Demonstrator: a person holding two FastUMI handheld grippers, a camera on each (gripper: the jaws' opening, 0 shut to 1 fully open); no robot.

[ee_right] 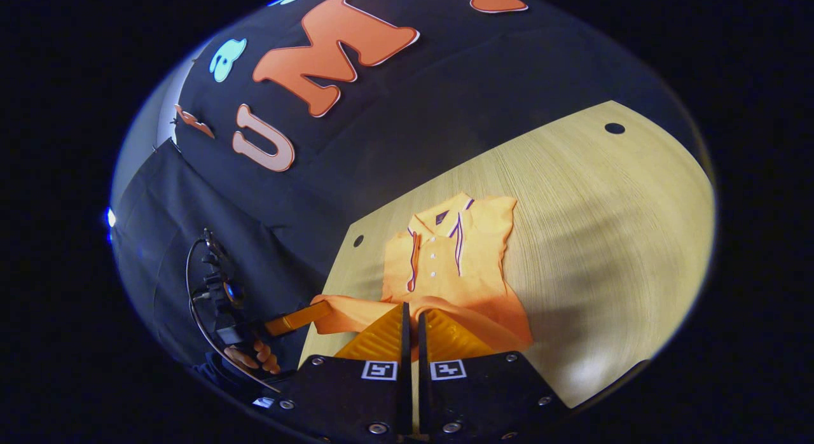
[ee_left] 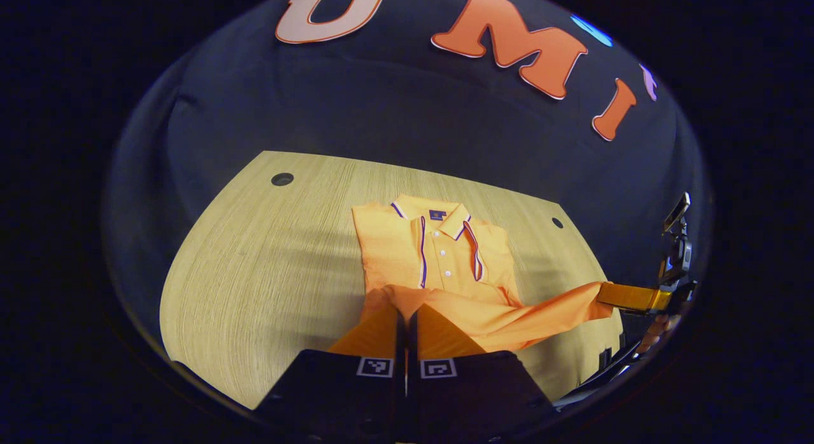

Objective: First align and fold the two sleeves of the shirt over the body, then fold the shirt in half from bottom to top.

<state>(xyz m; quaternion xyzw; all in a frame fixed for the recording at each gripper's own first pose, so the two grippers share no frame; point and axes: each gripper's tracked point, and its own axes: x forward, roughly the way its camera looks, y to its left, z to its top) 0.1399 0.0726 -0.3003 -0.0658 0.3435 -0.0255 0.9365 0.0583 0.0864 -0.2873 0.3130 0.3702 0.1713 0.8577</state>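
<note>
Both our tools, left tool (ee_left: pixel 407 323) and right tool (ee_right: pixel 410 326), are pinched closed on the shirt (ee_left: pixel 439 253) hem, lifted off the bench (ee_left: pixel 267 272). We should carry both corners forward evenly toward the collar ahead.

bare table (ee_left: pixel 254 272) both sides of shirt (ee_left: pixel 439 253), wall (ee_left: pixel 394 126) behind

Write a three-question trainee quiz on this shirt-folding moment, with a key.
1. True or false: the shirt lies collar up, placket buttons showing.
2. What do the left gripper and right gripper each clamp? A) collar B) lifted bottom hem C) nothing
3. Fill in: the shirt rests on a ____ table.

Key: 1 true. 2 B; both are shut on the hem, raised off the table. 3 wooden.
</note>
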